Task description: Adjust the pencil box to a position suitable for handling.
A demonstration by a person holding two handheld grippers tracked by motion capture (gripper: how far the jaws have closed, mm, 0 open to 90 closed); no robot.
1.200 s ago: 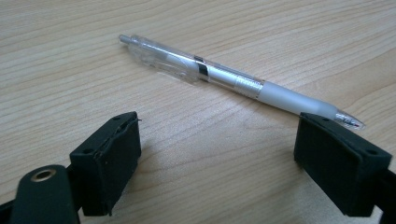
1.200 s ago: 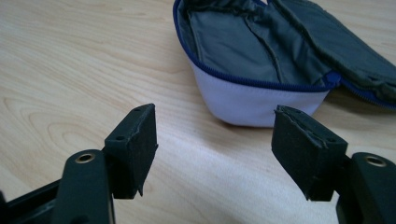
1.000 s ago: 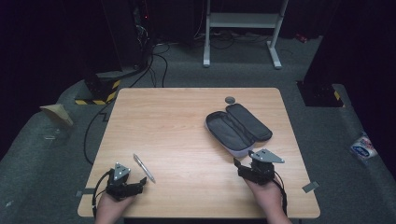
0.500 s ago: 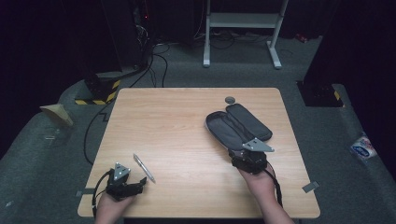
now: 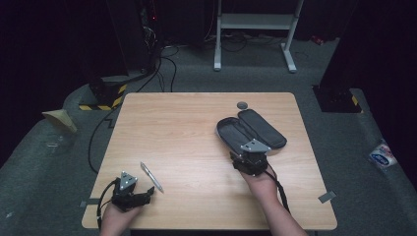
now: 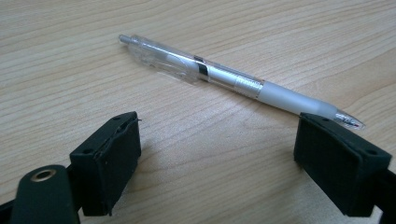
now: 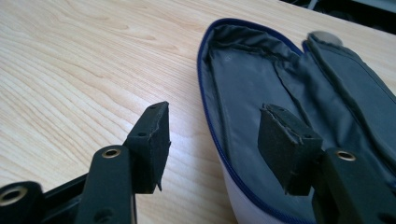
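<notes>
A clear and white pen (image 6: pixel 233 81) lies on the wooden table (image 5: pixel 196 128), seen in the high view at pen (image 5: pixel 151 177). My left gripper (image 6: pixel 219 154) is open just short of it, jaws wide apart; from above the left gripper (image 5: pixel 142 195) rests at the front left. A grey pencil case (image 5: pixel 251 130) with a blue zip lies unzipped at the right. My right gripper (image 7: pixel 212 140) is open, one jaw outside the case's near rim (image 7: pixel 219 154) and the other over its lining; from above the right gripper (image 5: pixel 248 158) sits at the case's near end.
A small dark round disc (image 5: pixel 242 104) lies near the table's far edge behind the case. A white stand (image 5: pixel 255 34) and black cables (image 5: pixel 162 59) are on the floor beyond the table. A packet (image 5: pixel 382 156) lies on the floor at right.
My right gripper has moved forward from the table's front to the near end of the case. The left gripper and the pen have stayed put.
</notes>
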